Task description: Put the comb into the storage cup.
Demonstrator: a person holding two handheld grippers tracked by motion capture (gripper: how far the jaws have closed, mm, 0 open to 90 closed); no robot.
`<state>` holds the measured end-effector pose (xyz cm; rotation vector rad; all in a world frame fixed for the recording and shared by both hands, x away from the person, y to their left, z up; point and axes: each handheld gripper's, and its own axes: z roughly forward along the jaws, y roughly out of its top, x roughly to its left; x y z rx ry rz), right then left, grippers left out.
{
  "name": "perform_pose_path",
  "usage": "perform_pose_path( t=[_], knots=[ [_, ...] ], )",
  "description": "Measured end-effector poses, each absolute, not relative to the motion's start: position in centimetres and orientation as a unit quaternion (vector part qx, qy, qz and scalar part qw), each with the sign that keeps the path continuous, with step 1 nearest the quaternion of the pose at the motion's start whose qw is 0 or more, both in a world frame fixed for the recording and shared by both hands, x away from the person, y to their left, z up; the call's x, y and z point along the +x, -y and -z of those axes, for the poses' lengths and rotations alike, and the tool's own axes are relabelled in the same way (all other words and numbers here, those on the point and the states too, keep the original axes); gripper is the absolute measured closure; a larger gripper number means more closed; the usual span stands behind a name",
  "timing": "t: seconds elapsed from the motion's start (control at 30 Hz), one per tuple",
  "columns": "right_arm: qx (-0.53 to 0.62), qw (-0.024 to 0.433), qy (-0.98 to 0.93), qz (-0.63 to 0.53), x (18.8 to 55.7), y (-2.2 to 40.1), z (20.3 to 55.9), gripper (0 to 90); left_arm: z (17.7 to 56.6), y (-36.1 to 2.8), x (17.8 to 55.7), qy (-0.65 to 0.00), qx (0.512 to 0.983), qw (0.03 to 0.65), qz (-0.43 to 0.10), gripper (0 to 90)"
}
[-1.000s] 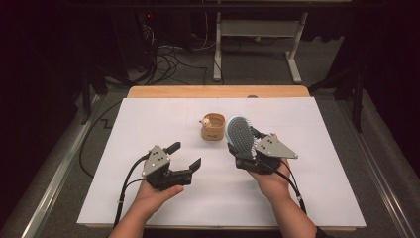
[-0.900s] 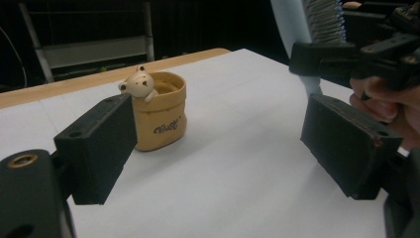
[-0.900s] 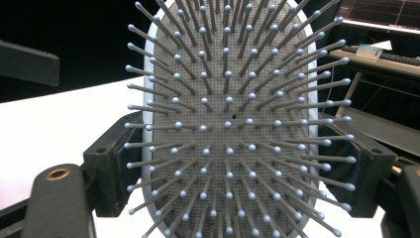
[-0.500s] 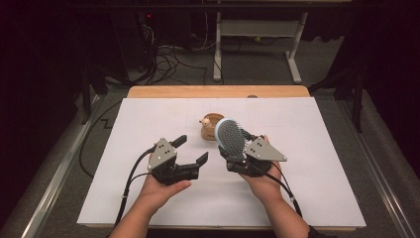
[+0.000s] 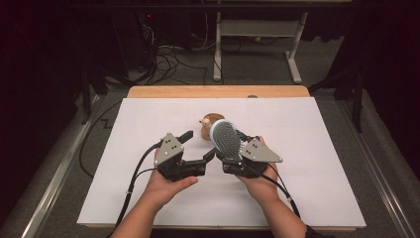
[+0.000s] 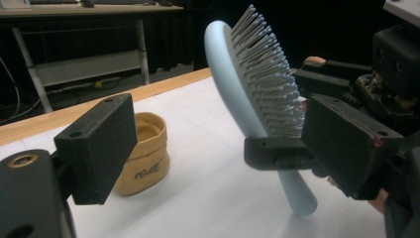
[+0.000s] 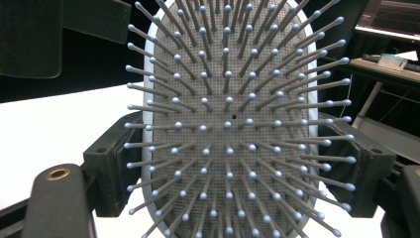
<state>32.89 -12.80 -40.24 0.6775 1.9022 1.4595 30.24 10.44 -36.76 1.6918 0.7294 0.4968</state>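
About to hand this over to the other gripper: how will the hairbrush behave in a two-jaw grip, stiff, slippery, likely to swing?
The hairbrush looks like rigid moulded plastic, so probably stiff and light. Its smooth rounded handle may slip or pivot between pads. The bristles likely flex, so avoid clamping there. The right gripper holds it upright.
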Motion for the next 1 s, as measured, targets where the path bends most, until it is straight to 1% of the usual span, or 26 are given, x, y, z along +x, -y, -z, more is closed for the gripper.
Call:
perform_pose_path(
  t=[1.0],
  knots=[
    [0.250,0.313,-0.726,-0.559,32.5,12.1,40.3,20.5,36.3,-8.3,31.8,-0.318,0.721,0.582,-0.204,15.2]
  ],
)
